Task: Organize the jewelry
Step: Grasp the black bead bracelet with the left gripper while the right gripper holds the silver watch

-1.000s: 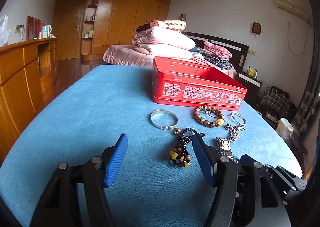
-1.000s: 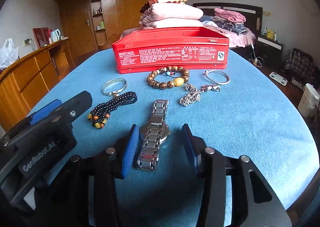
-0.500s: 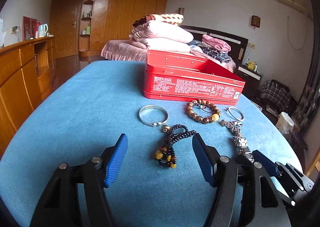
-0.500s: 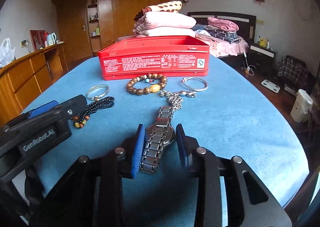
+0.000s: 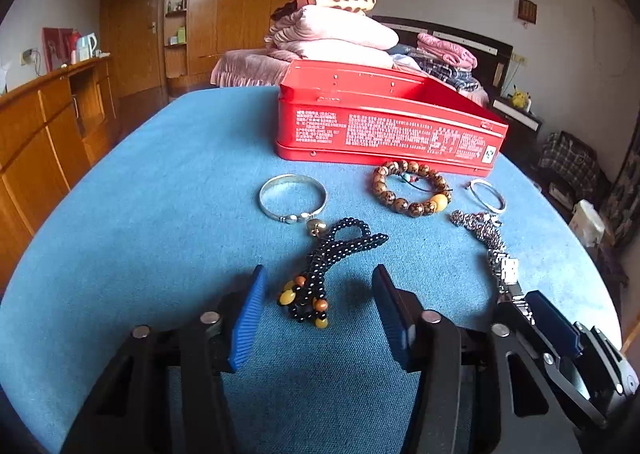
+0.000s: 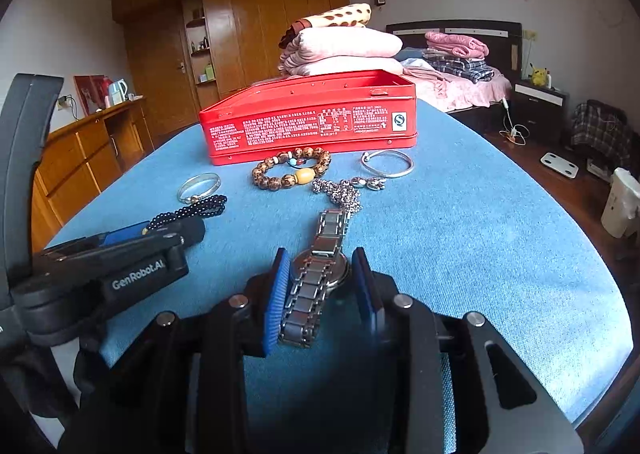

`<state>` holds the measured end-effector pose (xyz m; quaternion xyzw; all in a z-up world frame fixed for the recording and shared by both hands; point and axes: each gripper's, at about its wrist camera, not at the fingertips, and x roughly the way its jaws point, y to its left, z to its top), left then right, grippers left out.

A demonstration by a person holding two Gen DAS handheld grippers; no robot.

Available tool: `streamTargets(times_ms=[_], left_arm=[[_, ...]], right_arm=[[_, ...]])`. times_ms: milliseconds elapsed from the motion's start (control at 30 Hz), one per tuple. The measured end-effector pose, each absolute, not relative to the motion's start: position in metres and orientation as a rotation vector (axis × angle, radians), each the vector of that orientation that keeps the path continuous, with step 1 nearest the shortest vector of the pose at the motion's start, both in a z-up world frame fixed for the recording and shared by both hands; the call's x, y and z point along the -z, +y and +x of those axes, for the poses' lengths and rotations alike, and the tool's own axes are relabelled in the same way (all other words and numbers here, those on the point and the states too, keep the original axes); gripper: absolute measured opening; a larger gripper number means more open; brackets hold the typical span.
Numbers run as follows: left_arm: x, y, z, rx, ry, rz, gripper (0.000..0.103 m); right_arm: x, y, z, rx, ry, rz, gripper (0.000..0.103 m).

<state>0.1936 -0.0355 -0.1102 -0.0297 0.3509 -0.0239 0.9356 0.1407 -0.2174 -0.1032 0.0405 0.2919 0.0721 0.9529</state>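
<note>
A red tin (image 5: 384,125) (image 6: 312,121) stands open on the blue table. In front of it lie a silver bangle (image 5: 292,197), a wooden bead bracelet (image 5: 412,189), a second silver bangle (image 5: 488,195), a silver chain (image 5: 478,228) and a black bead strand (image 5: 328,266). My left gripper (image 5: 318,294) is open, its pads on either side of the strand's tasselled end. My right gripper (image 6: 322,278) is shut on a steel watch (image 6: 320,266), whose band runs forward toward the chain (image 6: 340,189).
The table (image 5: 140,234) has a blue cloth and rounded edges. A wooden cabinet (image 5: 44,125) stands at the left. A bed with folded blankets (image 6: 344,45) lies behind the tin. A white bin (image 6: 624,205) is on the floor at the right.
My right gripper's jaws have closed in onto the watch. My left gripper has moved forward, so the black bead strand now lies between its open pads.
</note>
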Motion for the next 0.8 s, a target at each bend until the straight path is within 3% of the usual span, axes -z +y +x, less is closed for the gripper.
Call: streamTargets(times_ms=[133,533,800], left_arm=[[0.111,-0.037,0.193,0.047,0.713,-0.050,0.018],[0.111,-0.030,0.166,0.089,0.668,-0.108,0.015],[0.112,-0.035,0.175,0.094,0.661,-0.110,0.022]], right_arm=[[0.103,-0.219,0.141,-0.161,0.594,0.088,0.032],[0.104,-0.217,0.132,-0.150,0.578,0.070,0.039],[0.111,-0.207,0.139,-0.100,0.534,0.015,0.041]])
